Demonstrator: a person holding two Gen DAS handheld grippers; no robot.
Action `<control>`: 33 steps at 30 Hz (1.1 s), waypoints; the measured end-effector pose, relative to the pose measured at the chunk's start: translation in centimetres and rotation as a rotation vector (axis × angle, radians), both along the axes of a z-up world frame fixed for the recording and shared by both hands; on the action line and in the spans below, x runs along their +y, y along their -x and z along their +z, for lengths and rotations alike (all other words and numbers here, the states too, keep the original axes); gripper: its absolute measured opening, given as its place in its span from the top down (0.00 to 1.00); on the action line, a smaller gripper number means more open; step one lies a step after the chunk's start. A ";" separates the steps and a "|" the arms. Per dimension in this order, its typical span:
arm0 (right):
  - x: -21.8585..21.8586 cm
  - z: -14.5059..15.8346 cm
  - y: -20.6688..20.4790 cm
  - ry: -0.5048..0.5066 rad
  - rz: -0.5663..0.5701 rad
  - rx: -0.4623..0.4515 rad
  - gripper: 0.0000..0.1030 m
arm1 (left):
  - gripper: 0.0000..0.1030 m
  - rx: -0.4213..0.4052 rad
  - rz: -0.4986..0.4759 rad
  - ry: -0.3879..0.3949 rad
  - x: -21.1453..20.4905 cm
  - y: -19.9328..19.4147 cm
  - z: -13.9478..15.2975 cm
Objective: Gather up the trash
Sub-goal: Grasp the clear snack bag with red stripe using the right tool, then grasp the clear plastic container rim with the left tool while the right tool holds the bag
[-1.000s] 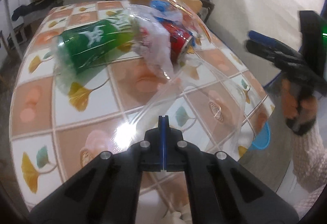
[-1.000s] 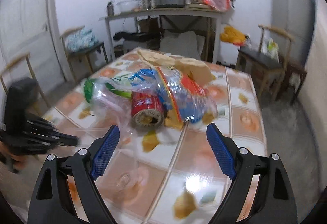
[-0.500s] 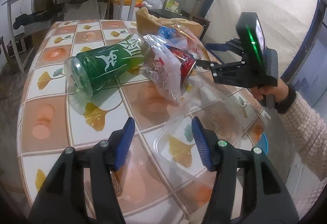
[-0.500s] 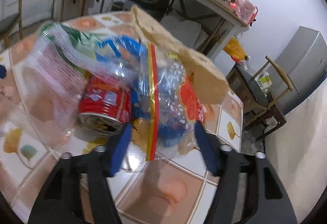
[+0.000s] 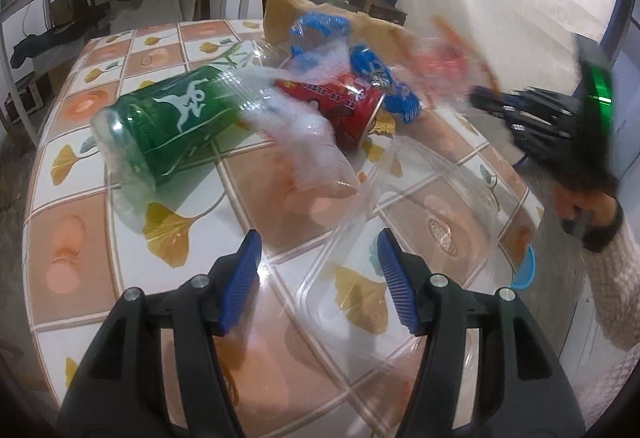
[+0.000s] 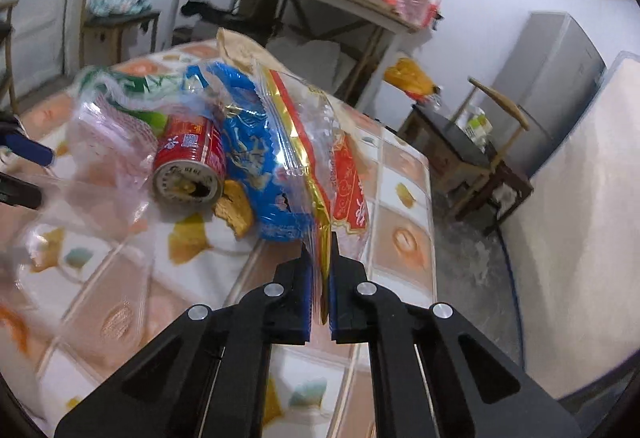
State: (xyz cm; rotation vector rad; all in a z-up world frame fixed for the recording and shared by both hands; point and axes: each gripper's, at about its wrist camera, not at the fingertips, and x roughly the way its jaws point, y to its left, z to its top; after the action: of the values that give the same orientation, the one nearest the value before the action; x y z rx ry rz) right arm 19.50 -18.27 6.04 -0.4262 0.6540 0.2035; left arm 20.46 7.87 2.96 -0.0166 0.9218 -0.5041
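While pinching the near edge of the see-through wrapper (image 6: 344,174) with red and gold print, squeezing the right tongs (image 6: 320,266) tight on it, having just been closing them. Holding the left tongs (image 5: 318,278) apart, having just been opening them, gripping nothing, with a corner of the clear tray (image 5: 440,222) lying between them. Leaving the green bottle (image 5: 168,130), red can (image 5: 340,106) and blue wrapper (image 5: 384,78) heaped together on the bench (image 5: 68,238). Showing bare tiles left of the left tongs, and open floor past the bench's right edge, close by the pinched wrapper.
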 end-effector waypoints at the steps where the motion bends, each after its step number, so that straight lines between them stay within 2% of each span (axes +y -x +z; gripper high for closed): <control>1: -1.0 0.3 0.9 -0.047 -0.021 -0.002 0.94 | 0.47 0.015 -0.003 -0.006 -0.2 -0.2 -0.2; 3: -2.0 0.4 1.8 -0.101 -0.049 -0.005 0.94 | 0.49 0.039 -0.006 -0.017 -0.6 -0.6 -0.6; 7: -4.6 0.2 3.3 -0.236 -0.112 -0.005 0.94 | 0.66 0.079 -0.005 -0.062 -1.2 -1.1 -1.2; 9: -5.7 0.0 3.7 -0.296 -0.135 -0.005 0.94 | 0.71 0.093 0.001 -0.069 -1.3 -0.9 -1.3; 12: -7.5 -0.2 4.2 -0.414 -0.169 -0.004 0.94 | 0.79 0.105 0.022 -0.053 -1.0 -0.6 -1.3; 16: -8.8 -0.4 4.6 -0.531 -0.191 0.006 0.94 | 0.97 0.088 0.050 -0.009 -0.6 0.2 -0.7; 21: -9.8 -0.3 5.3 -0.631 -0.190 0.003 0.94 | 0.97 0.044 0.073 0.033 -0.4 1.3 0.3; 33: -10.7 2.6 8.3 -0.709 -0.129 -0.094 0.94 | 0.97 -0.078 0.061 0.111 -1.3 3.4 4.7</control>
State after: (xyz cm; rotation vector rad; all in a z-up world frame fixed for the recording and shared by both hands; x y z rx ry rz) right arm 11.22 -28.97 8.61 0.2853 0.4758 0.2754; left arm 17.04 6.56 7.69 -0.1245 0.8143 -0.4959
